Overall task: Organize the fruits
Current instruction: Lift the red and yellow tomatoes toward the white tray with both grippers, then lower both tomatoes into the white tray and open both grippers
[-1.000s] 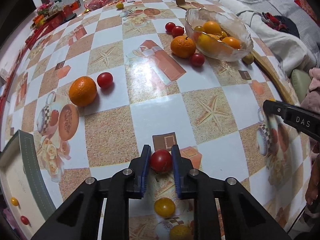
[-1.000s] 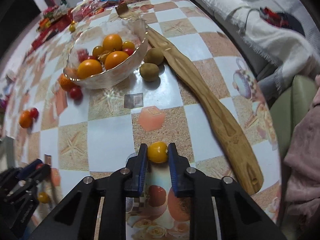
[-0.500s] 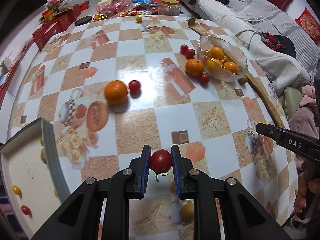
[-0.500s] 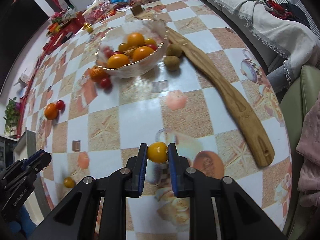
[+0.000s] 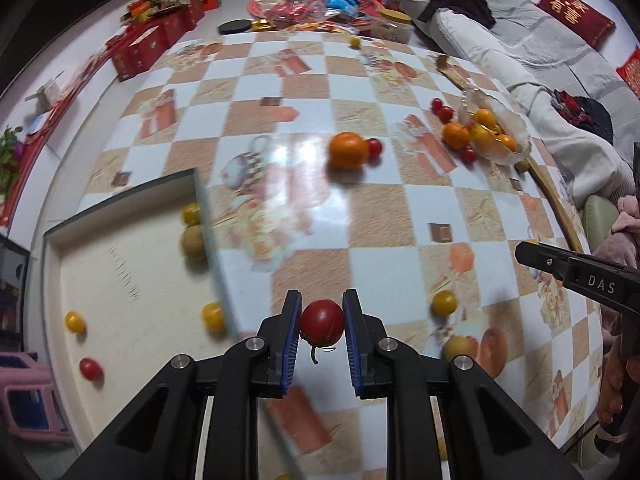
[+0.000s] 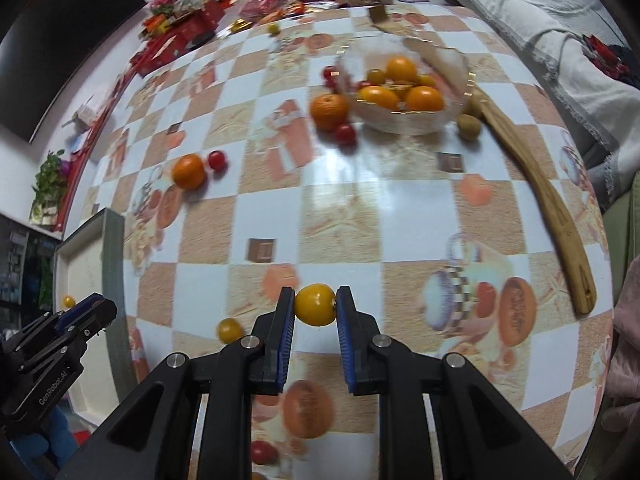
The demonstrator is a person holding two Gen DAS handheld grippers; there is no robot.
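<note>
My left gripper [image 5: 322, 323] is clamped on a red tomato [image 5: 322, 322], lifted above the table, the tray [image 5: 128, 280] just to its left. My right gripper [image 6: 315, 306] pinches a yellow tomato [image 6: 315, 305], the glass bowl [image 6: 404, 92] far ahead.

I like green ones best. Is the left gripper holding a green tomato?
No, the left gripper is pinching a red tomato between its blue pads.

Red tomato [image 5: 322, 322], yellow tomato [image 6: 315, 304], both aloft
</note>
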